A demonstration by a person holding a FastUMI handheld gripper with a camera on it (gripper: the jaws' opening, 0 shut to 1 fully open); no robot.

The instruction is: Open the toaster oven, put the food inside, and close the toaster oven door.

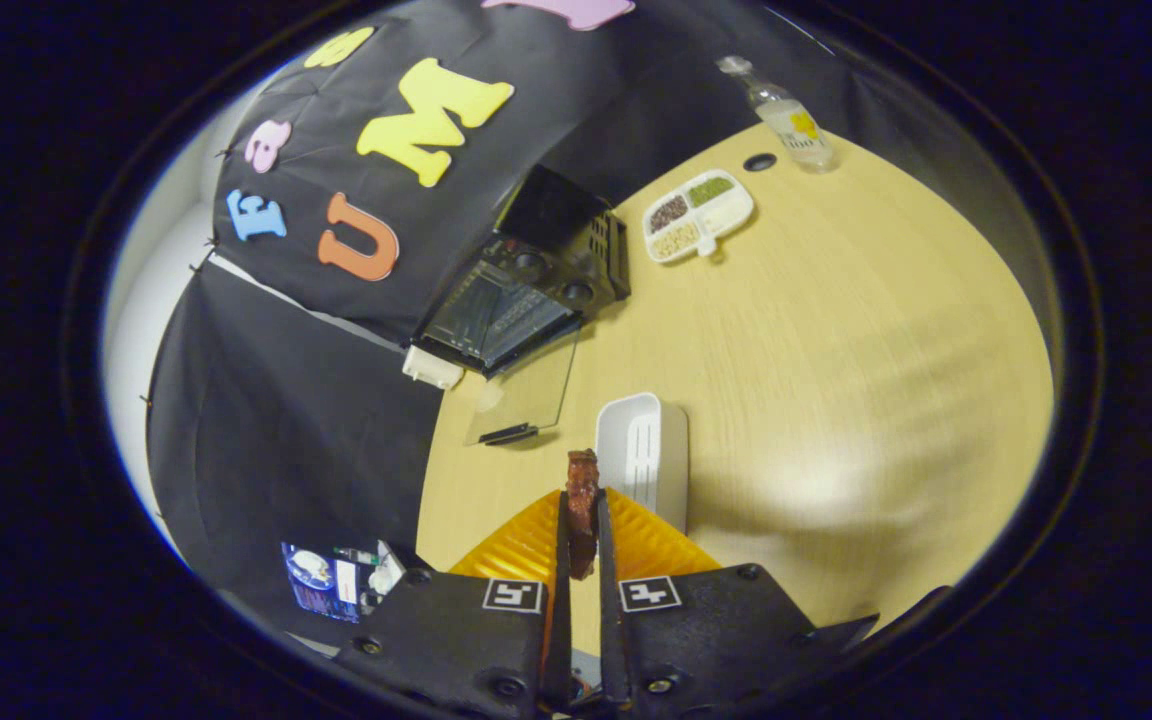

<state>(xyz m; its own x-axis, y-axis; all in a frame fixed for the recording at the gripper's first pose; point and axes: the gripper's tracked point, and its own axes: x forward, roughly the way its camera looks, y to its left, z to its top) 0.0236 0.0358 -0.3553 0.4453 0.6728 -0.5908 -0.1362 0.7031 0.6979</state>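
A pale wooden table [836, 330]; the gripper [583, 530] pinches a small reddish food piece [582, 500], seemingly light and soft, gripped mid-body; the oven [526, 290] beyond stands open

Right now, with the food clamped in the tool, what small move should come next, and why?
Probably carry the food forward and left toward the toaster oven. The tool is shut on the reddish-brown piece above the orange plate, and the oven's glass door already lies open on the table, so the cavity looks ready.
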